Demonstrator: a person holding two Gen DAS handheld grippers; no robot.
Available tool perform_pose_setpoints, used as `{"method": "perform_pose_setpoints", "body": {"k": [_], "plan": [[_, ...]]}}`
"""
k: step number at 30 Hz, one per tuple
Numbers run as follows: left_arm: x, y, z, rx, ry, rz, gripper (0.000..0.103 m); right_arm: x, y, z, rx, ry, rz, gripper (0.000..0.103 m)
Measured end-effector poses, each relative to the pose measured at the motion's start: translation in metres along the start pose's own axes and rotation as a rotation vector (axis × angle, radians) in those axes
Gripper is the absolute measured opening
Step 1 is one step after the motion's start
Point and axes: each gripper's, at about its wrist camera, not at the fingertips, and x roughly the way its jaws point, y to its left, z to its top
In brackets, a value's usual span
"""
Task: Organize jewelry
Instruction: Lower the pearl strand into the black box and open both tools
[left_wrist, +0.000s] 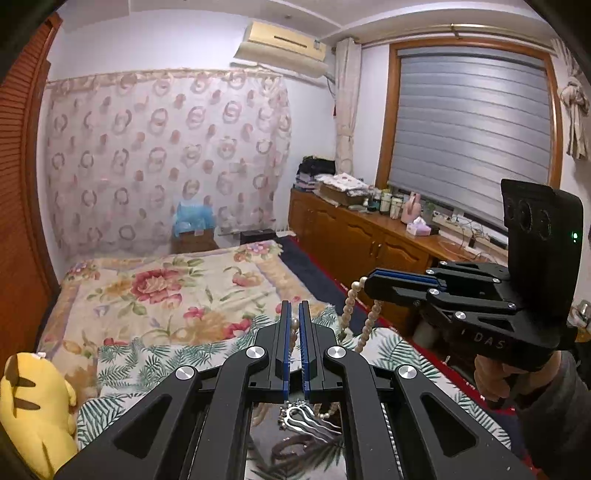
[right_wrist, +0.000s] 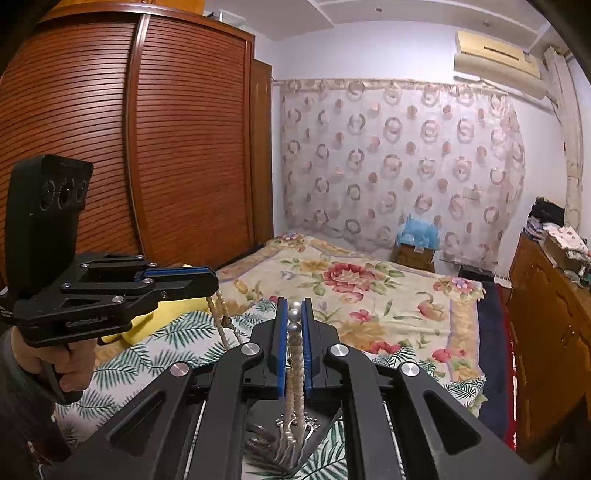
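Both claws are lifted above the bed (left_wrist: 155, 295), each clamped narrow on a pearl necklace (left_wrist: 354, 317): the left claw (left_wrist: 294, 314) pinches beads of one part, the right claw (right_wrist: 294, 314) another, and the strand sags between them over silver hairpins (left_wrist: 310, 424) lying below; I would keep both grips firm and move the hands together, so nothing snags or slips; no table is near, only a cluttered wooden surface (left_wrist: 369, 229) under the far window (left_wrist: 469, 133); a yellow plush (left_wrist: 33, 410) sits near left.

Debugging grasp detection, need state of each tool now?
Left tool: shut on pearl necklace.
Right tool: shut on the same pearl necklace.
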Motion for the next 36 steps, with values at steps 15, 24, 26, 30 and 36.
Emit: {"method": "perform_pose_setpoints", "body": {"k": [15,24,26,30,36], "plan": [[0.075,0.035,-0.055,-0.052,0.161,0.030,0.004,0.092,-0.024,-0.059,0.044,0.175,-0.002,0.009],[0.096,0.049,-0.073,-0.072,0.217,0.047,0.004,0.121,-0.012,-0.098,0.034,0.277,0.010,0.009],[0.098,0.048,-0.075,-0.073,0.229,0.046,0.004,0.121,-0.010,-0.103,0.035,0.288,0.005,0.009],[0.093,0.046,-0.078,-0.070,0.227,0.052,0.020,0.117,-0.013,-0.109,0.064,0.297,-0.007,0.009],[0.067,0.034,-0.095,-0.049,0.215,0.065,0.040,0.092,-0.008,-0.116,0.091,0.271,-0.027,0.012]]}}
